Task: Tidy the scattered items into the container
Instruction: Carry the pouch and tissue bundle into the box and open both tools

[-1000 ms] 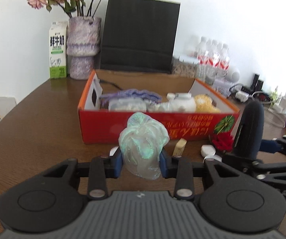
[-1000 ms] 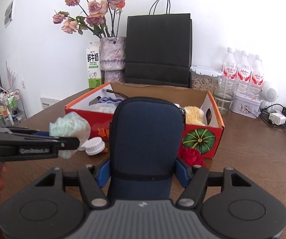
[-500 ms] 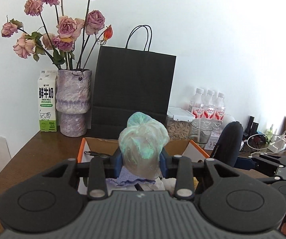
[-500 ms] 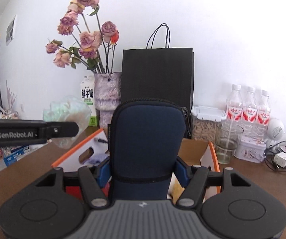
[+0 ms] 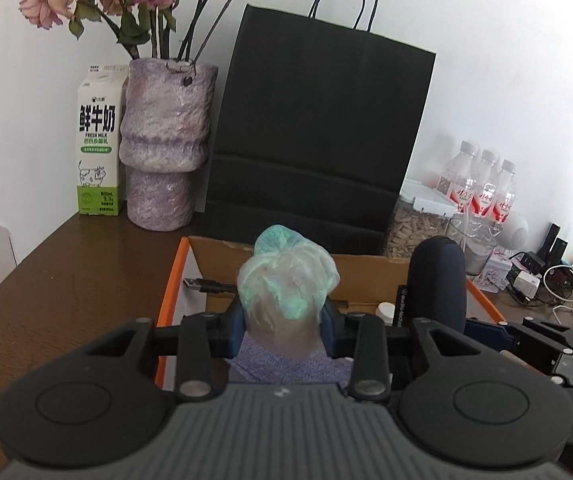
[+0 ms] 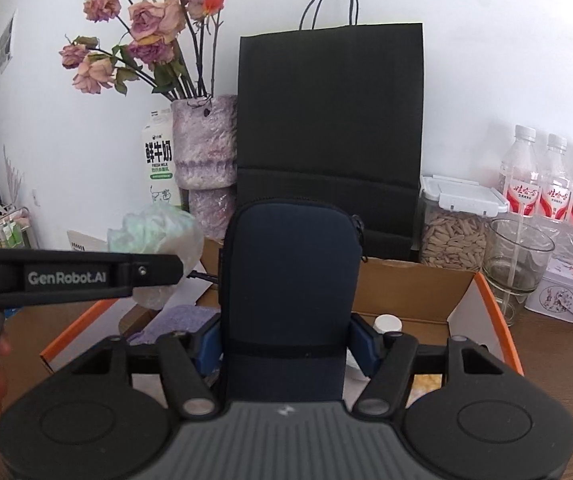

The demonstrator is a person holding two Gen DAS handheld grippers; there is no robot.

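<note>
My left gripper (image 5: 284,330) is shut on a crumpled bundle of clear plastic with pale green inside (image 5: 286,288), held above the open orange cardboard box (image 5: 168,280). My right gripper (image 6: 286,342) is shut on an upright navy zip pouch (image 6: 288,280), also over the box (image 6: 486,304). In the right wrist view the plastic bundle (image 6: 154,228) and the left gripper's side show at the left. The pouch (image 5: 438,280) stands to the right in the left wrist view. Inside the box lie a purple cloth (image 6: 182,318), a USB cable (image 5: 202,285) and a white cap (image 6: 387,324).
Behind the box stand a black paper bag (image 5: 318,136), a purple vase with dried roses (image 5: 162,140) and a milk carton (image 5: 98,140). A seed jar (image 6: 456,226), a glass (image 6: 520,260), water bottles (image 6: 550,188) and a tin (image 6: 558,294) crowd the back right. Chargers and cables (image 5: 546,280) lie far right.
Both grippers have moved forward from in front of the box to above it, each keeping its load. The box's red front wall has dropped out of view below.
</note>
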